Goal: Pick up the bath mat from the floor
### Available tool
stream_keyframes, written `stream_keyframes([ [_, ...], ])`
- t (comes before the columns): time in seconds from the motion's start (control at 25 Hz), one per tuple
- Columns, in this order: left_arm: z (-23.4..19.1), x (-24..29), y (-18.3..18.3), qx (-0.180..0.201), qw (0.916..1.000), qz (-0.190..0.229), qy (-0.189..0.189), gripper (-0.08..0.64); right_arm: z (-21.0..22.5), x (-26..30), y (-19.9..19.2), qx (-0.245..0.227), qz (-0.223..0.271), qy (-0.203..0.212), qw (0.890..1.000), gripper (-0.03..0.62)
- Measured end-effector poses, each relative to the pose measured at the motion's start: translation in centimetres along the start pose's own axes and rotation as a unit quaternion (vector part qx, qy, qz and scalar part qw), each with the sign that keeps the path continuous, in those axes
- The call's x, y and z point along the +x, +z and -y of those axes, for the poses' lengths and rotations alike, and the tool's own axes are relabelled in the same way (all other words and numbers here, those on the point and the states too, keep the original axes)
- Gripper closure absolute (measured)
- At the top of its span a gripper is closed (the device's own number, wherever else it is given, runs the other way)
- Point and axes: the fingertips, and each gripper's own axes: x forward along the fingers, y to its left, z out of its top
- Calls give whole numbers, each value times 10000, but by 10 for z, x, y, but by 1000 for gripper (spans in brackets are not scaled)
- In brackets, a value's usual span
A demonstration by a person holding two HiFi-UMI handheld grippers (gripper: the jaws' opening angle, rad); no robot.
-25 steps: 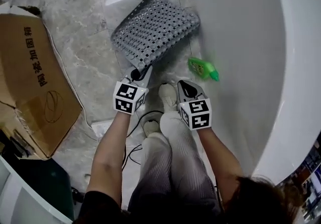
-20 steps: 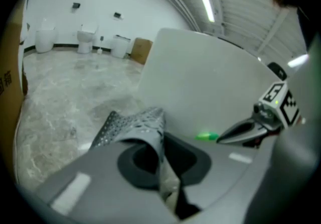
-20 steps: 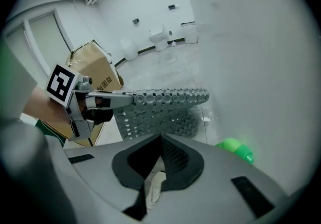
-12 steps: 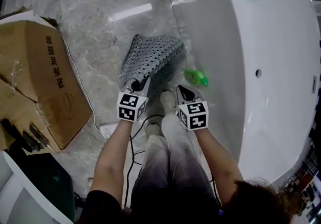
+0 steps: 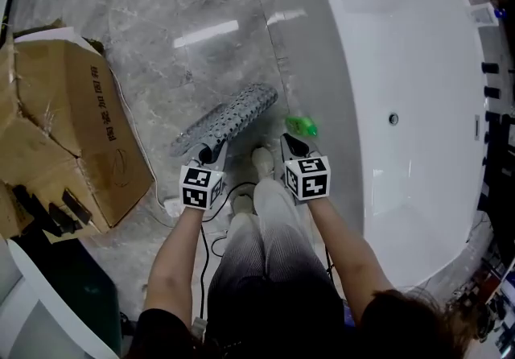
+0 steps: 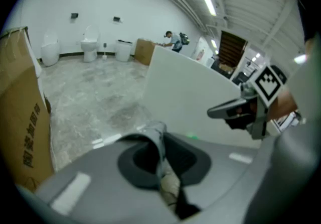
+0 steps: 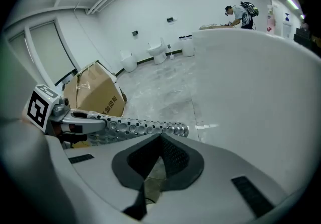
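- You are standing on a grey marbled floor (image 5: pixel 161 3). A white bathtub (image 5: pixel 418 51) runs along the right and an opened cardboard box (image 5: pixel 76 128) sits at the left. White toilets (image 6: pixel 90 49) line the far wall, and a person (image 6: pixel 175 41) stands beside another box back there.
- The fingers of your left gripper (image 5: pixel 209 150) are closed on the near edge of the bath mat (image 5: pixel 232 116). In the left gripper view, a thin grey strip of the mat is pinched between the pads.
- From those jaws the mat, grey and full of round holes, reaches away to the far right toward the tub wall. You see it almost edge-on. In the right gripper view it juts out clear of the floor.
- The fingers of your right gripper (image 5: pixel 290 142) are pressed together with nothing between them. This gripper sits just right of the mat, apart from it.
- A green bottle (image 5: pixel 300 125) lies on the floor at the foot of the tub, just beyond the right gripper's tips.
- Your pale shoe (image 5: pixel 262 161) shows on the floor between the two grippers.
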Motion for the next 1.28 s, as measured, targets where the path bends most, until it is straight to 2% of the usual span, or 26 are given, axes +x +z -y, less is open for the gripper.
stream_keyframes([
  [0.24,17,-48,27,51,9999,104,24,537,-13,-29,26,81,118,-44,9999,594],
  [0.64,41,-116,49,89,9998,184,57,537,-30,-71,57,168,270,-55,9995,594],
  [0.84,49,-137,56,154,9996,205,112,537,-33,-87,63,297,370,-81,9988,594],
  [1.28,45,-152,57,124,9991,277,292,537,-41,-101,61,264,408,-180,9987,594],
])
